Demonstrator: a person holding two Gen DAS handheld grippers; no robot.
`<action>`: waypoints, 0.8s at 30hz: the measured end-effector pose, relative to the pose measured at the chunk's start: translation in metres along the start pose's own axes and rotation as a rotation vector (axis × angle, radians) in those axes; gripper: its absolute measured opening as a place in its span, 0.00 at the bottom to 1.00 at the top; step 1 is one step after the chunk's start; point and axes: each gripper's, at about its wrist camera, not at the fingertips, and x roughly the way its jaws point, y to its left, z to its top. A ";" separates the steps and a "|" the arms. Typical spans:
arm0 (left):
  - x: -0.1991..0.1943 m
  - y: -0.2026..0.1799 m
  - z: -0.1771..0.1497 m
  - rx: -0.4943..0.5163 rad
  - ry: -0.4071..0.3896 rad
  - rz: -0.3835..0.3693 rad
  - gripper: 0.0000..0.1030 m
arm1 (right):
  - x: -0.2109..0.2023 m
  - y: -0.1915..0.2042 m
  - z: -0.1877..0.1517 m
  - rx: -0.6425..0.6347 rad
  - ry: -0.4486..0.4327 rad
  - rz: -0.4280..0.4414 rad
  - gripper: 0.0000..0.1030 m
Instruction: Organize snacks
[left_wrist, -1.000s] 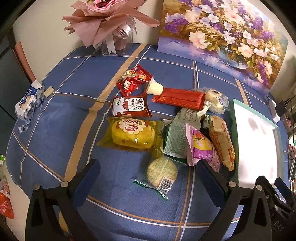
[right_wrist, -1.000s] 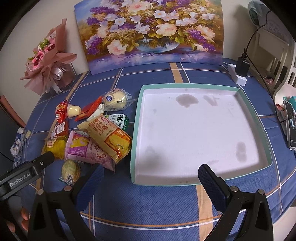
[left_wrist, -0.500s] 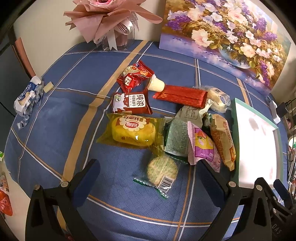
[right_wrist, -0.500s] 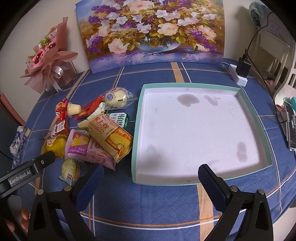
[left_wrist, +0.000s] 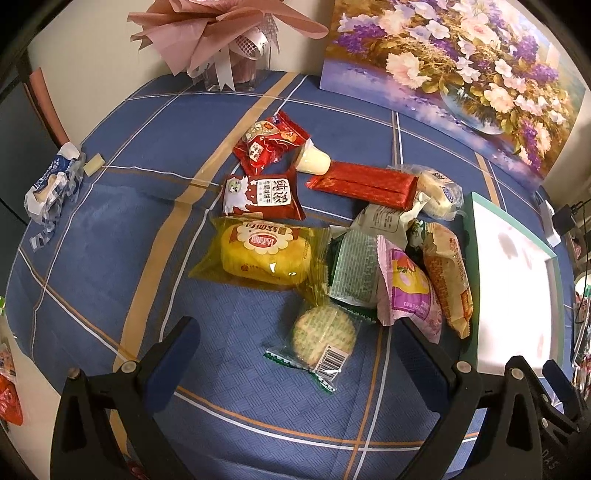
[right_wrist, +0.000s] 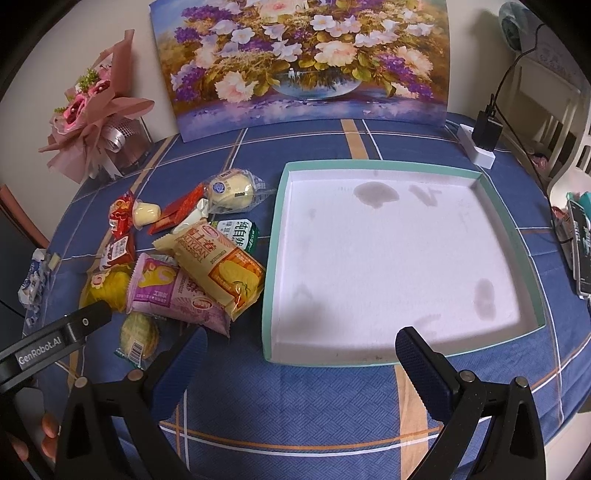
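A heap of wrapped snacks lies on the blue checked tablecloth. In the left wrist view my left gripper is open, low over the cloth, with a round green cookie pack between its fingers but not touched. Beyond it lie a yellow cake pack, a pink pack, an orange pack and a long red bar. An empty white tray with a teal rim sits to the right. My right gripper is open over the tray's near edge, holding nothing.
A flower painting leans on the back wall and a pink bouquet stands at the back left. A crumpled blue-white wrapper lies at the left table edge. A charger on a white power strip sits behind the tray.
My left gripper has moved forward and lower towards the snack heap, so the cookie pack now sits between its fingers. The right gripper has barely shifted.
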 end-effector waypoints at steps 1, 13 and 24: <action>0.000 0.000 0.000 -0.001 0.002 -0.001 1.00 | 0.000 0.000 0.000 0.000 0.002 0.000 1.00; 0.008 -0.001 -0.001 0.000 0.030 -0.008 1.00 | 0.006 0.001 -0.001 0.002 0.026 -0.003 1.00; 0.041 -0.001 -0.001 -0.031 0.145 -0.056 0.99 | 0.018 0.003 0.000 0.010 0.067 -0.006 1.00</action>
